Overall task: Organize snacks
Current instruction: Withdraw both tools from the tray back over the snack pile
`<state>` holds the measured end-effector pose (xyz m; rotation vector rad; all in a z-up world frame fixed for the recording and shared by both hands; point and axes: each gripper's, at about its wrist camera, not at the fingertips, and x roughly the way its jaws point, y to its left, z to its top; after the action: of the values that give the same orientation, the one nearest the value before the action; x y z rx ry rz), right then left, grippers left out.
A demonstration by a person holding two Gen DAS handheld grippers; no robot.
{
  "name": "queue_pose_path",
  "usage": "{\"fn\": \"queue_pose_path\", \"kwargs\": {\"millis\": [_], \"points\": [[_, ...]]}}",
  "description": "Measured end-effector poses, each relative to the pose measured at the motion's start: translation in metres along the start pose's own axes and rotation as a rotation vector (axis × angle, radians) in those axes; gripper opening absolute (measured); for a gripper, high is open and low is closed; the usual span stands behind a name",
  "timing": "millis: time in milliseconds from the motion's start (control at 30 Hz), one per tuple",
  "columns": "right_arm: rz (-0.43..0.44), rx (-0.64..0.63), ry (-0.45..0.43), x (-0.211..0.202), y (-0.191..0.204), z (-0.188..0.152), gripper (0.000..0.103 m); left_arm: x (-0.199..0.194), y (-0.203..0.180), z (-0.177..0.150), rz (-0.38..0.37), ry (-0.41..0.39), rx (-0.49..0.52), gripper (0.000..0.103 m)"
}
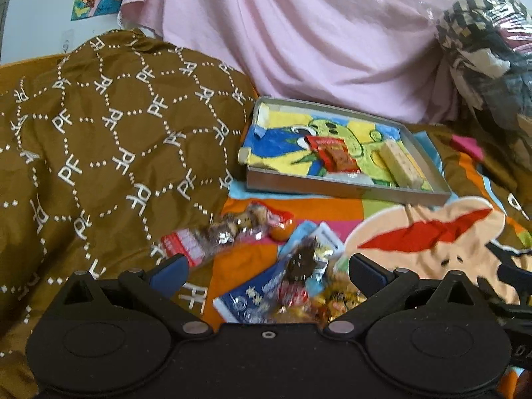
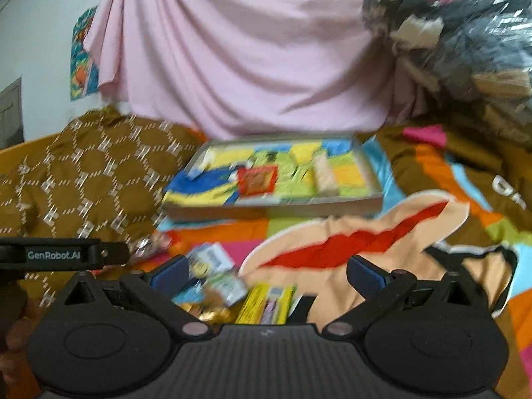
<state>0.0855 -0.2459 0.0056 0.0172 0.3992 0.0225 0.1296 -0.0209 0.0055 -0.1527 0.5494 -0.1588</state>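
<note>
Both grippers' fingers spread wide over loose snacks [image 1: 292, 276] before tray [image 1: 332, 189]

**Lettering on the quilt and on one gripper**

Ahead and to the left of the left gripper, the brown quilt [image 1: 99, 139] carries white "PF" monograms, repeated again and again inside dotted hexagons, some upright, some turned over. From the right wrist view, the left gripper [image 2: 63, 254] pokes in at the left edge, and its black side reads "GenRobot.AI" in pale letters. Far right, white letters sit on the colourful blanket [image 2: 508, 186], too cut off to read. The red snack packet [image 1: 335, 156] in the tray bears print, too small and blurred to make out.
</note>
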Motion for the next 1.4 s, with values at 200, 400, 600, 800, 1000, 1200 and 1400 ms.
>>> {"fn": "queue_pose_path", "kwargs": {"millis": [200, 400, 600, 800, 1000, 1200, 1400], "points": [[0.011, -0.036, 0.104, 0.013, 0.012, -0.012, 0.103, 0.007, 0.008, -0.015, -0.009, 0.059, 0.029, 0.102], [0.01, -0.028, 0.179, 0.028, 0.011, -0.019, 0.103, 0.017, 0.013, -0.022, -0.01, 0.097, 0.031, 0.102], [0.007, -0.026, 0.222, 0.039, 0.011, -0.022, 0.103, 0.024, 0.013, -0.024, -0.027, 0.125, 0.041, 0.102], [-0.004, -0.016, 0.246, 0.046, 0.009, -0.022, 0.103, 0.029, 0.013, -0.024, -0.034, 0.144, 0.044, 0.102], [-0.012, -0.015, 0.259, 0.05, 0.009, -0.021, 0.103, 0.031, 0.013, -0.024, -0.035, 0.148, 0.042, 0.102], [-0.012, -0.02, 0.274, 0.053, 0.009, -0.022, 0.103, 0.032, 0.013, -0.021, -0.031, 0.144, 0.045, 0.102], [-0.019, -0.021, 0.289, 0.058, 0.007, -0.021, 0.103, 0.034, 0.017, -0.019, -0.014, 0.144, 0.022, 0.102]]}}
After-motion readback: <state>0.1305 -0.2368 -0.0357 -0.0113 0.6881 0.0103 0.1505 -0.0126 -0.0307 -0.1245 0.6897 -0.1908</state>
